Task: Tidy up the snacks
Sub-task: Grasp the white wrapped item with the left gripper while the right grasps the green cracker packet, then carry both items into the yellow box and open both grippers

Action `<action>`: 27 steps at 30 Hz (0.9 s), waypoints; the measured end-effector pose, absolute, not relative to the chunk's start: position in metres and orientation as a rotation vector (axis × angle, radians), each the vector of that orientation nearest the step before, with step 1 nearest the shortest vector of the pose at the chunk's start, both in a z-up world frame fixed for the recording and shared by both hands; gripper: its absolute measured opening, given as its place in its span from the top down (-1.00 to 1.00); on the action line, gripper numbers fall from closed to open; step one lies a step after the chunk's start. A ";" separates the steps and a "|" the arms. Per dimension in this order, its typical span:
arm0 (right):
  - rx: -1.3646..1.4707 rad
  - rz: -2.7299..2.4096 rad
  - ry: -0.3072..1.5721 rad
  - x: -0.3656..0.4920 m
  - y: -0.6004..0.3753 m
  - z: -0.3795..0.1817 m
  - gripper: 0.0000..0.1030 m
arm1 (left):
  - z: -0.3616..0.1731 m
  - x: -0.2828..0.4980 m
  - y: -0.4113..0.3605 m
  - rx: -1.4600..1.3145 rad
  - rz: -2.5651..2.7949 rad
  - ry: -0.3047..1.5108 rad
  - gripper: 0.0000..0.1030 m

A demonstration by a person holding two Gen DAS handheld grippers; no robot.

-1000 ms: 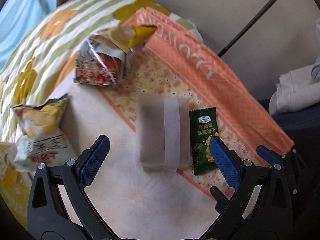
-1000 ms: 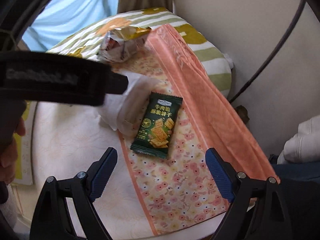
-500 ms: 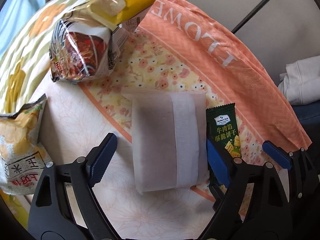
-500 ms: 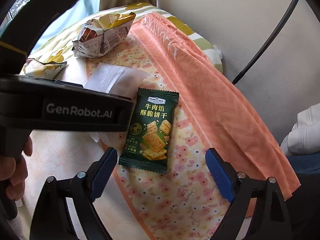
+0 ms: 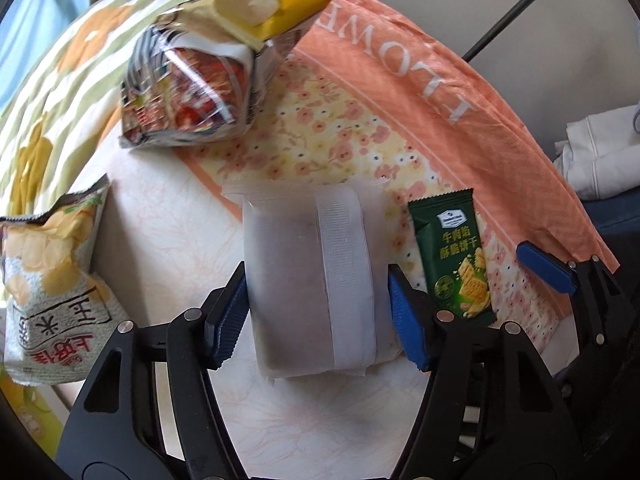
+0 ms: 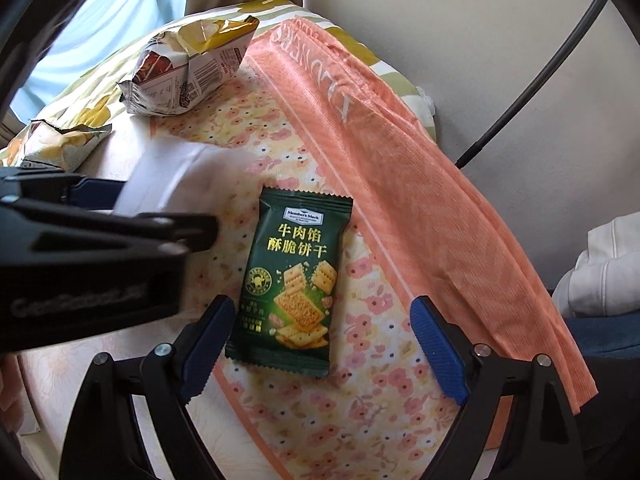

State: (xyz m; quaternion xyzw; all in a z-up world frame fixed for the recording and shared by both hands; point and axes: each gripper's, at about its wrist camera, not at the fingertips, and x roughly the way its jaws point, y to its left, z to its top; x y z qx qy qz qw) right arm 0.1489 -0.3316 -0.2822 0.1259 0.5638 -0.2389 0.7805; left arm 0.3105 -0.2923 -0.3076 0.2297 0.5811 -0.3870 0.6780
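Floral cloth covers the table, with an orange towel along its 3 o'clock edge. Left gripper has both pads pressed against the sides of the white pack, so a pickup looks to be in hand. Right gripper stands wide, pads flanking the green pack without touching. Two chip bags lie at 11 and 9 o'clock. Next probably calls for lifting the white pack clear.

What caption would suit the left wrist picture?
Left gripper closes around a white snack packet, green cracker packet lying beside it.
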 end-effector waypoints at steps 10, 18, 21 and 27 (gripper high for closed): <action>0.298 -0.479 1.188 0.170 -0.332 -0.289 -0.27 | -0.310 0.315 -0.288 0.515 -0.835 1.319 -0.22; 0.280 -0.427 1.168 0.185 -0.339 -0.291 0.00 | -0.318 0.293 -0.310 0.604 -0.822 1.282 -0.41; 0.260 -0.414 1.170 0.189 -0.335 -0.290 0.15 | -0.317 0.293 -0.310 0.609 -0.791 1.273 -0.21; 0.274 -0.393 1.164 0.187 -0.335 -0.290 0.18 | -0.314 0.302 -0.299 0.558 -0.800 1.296 -0.17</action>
